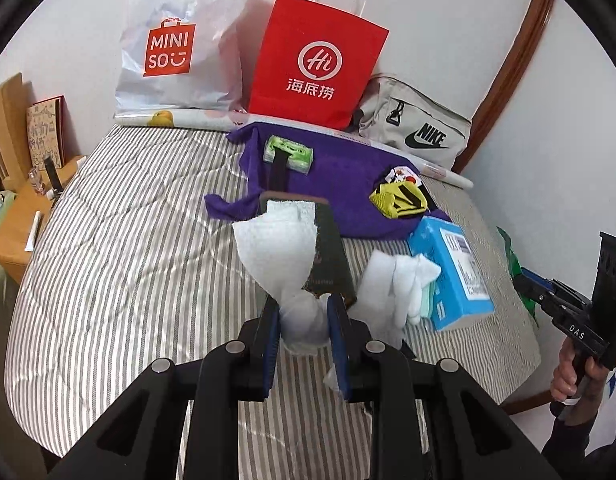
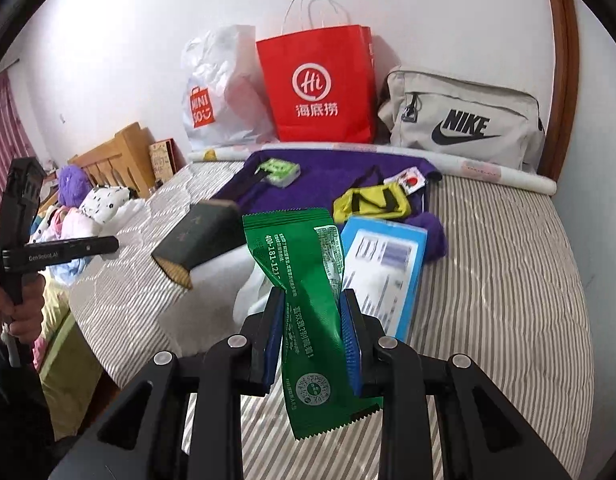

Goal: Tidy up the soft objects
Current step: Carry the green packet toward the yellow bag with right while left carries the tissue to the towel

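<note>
My left gripper (image 1: 303, 320) is shut on a white tissue (image 1: 275, 248) and holds it above the striped bed (image 1: 127, 220). My right gripper (image 2: 312, 316) is shut on a green foil packet (image 2: 303, 272), held upright above the bed (image 2: 508, 280). More white tissues (image 1: 396, 280) lie by a blue tissue box (image 1: 452, 272). A purple cloth (image 1: 340, 176) carries a green tissue pack (image 1: 289, 154) and a yellow-black pouch (image 1: 400, 198). A dark book (image 2: 199, 236) lies tilted on the bed.
A Miniso plastic bag (image 1: 175, 44), a red paper bag (image 1: 316, 64) and a grey Nike bag (image 1: 416, 128) stand against the wall behind the bed. A wooden bedside table (image 1: 23, 216) is at the left. Clothes lie piled (image 2: 87, 208) beyond the bed's left edge.
</note>
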### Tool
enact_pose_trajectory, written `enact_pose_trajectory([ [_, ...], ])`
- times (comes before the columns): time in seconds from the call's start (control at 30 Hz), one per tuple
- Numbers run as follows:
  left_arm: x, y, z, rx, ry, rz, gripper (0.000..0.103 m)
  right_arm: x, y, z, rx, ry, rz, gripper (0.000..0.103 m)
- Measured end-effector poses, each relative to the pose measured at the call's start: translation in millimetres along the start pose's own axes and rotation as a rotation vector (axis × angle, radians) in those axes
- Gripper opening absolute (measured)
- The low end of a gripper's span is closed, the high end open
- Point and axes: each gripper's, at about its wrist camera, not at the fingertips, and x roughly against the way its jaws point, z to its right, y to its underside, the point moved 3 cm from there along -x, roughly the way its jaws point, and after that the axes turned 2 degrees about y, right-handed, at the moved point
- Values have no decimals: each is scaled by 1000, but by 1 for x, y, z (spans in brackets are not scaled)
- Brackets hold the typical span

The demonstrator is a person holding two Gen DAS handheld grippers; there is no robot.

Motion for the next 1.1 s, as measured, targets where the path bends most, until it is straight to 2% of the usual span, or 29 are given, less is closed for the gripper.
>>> enact_pose_trajectory([
  [0.27, -18, -31, 1, 7, 4, -7, 22, -13, -34, 8, 13, 17, 18, 27],
  [0.53, -37, -65, 12, -30, -1, -9, 22, -37, -66, 21, 8, 35, 20, 27],
  [0.8, -58, -95, 21, -63, -11, -10, 22, -70, -90, 34, 3, 37, 3, 27],
  [1.1, -94, -123, 11, -43, -4, -47, 22, -112, -114, 50, 6, 58, -26, 27],
])
